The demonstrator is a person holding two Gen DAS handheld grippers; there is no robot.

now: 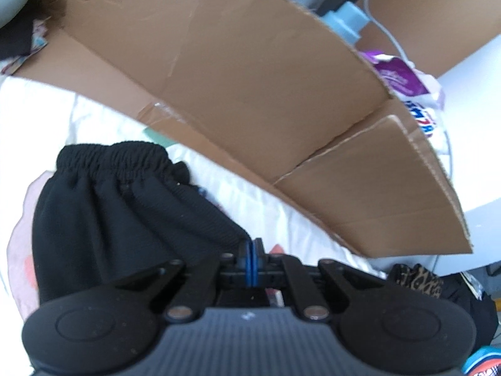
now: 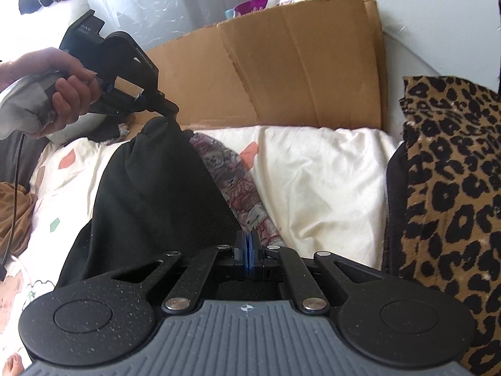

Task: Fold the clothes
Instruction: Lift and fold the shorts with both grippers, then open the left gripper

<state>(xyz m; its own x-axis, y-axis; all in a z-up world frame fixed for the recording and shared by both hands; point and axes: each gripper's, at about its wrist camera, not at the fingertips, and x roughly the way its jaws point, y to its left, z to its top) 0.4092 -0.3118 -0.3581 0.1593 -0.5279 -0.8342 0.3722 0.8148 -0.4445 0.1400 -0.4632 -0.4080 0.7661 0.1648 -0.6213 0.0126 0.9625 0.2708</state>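
Surface: white bedsheet (image 2: 319,169) with scattered pink and green patches, rumpled, under everything.
Room: cardboard sheet (image 1: 250,94) standing along the far edge of the bed from 10 to 2 o'clock; pale wall (image 2: 438,25) behind it at 1 o'clock.
Garment: black shorts (image 1: 125,206), lifted off the sheet and hanging between the two tools.
Left gripper (image 1: 251,250): tongs pressed together on an edge of the black cloth, near the gathered elastic waistband (image 1: 116,159).
Right gripper (image 2: 248,247): tongs pressed together on the cloth's near edge at 6 o'clock.
Left wrist view only: waistband ruffles at 10 o'clock; purple packet (image 1: 397,75) and blue bottle (image 1: 347,22) beyond the cardboard at 1 o'clock.
Right wrist view only: person's hand (image 2: 62,94) around the other tool's handle at 9 o'clock; leopard-print fabric (image 2: 451,200) at 3 o'clock; patterned floral cloth (image 2: 238,181) just beside the shorts.
Long axis: stretched from 6 toward 11 o'clock in the right wrist view, waistband end farthest away.
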